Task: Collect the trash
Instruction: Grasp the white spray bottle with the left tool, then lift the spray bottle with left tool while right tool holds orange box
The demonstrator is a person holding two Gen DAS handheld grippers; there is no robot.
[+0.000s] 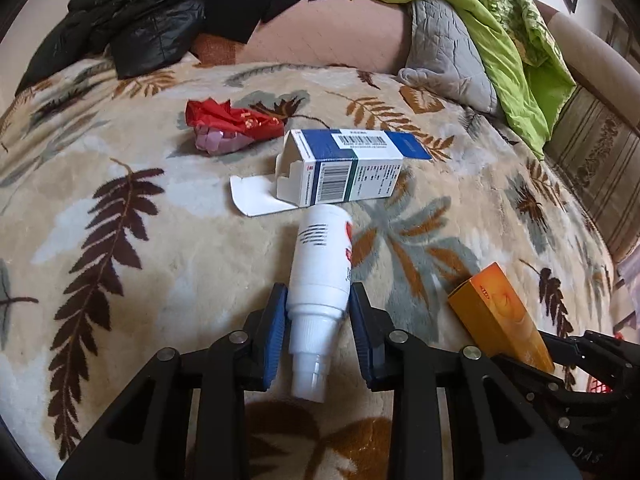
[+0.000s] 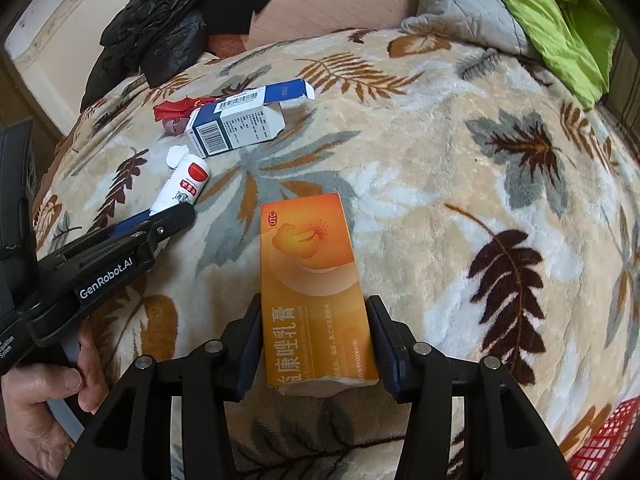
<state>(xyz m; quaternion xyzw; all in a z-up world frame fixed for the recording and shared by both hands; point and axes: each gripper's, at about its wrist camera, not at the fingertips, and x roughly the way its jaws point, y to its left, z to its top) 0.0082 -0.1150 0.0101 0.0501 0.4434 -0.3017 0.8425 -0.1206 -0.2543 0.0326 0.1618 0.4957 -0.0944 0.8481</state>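
Observation:
My left gripper (image 1: pixel 318 304) is shut on a white spray bottle (image 1: pixel 320 268) lying on the leaf-patterned blanket; the blue pads touch its neck end. The bottle also shows in the right wrist view (image 2: pixel 184 188). My right gripper (image 2: pixel 314 312) is shut on an orange medicine box (image 2: pixel 314 288), pads against both long sides; the box also shows in the left wrist view (image 1: pixel 500 316). An open blue-and-white carton (image 1: pixel 344 172) lies just beyond the bottle. A crumpled red wrapper (image 1: pixel 232 124) lies farther back left.
The blanket (image 2: pixel 460 184) covers a bed. Black clothes (image 1: pixel 144 20), a grey quilt (image 1: pixel 448 52) and green cloth (image 1: pixel 500 32) are piled at the back. A red mesh basket (image 2: pixel 608 440) sits at the lower right edge.

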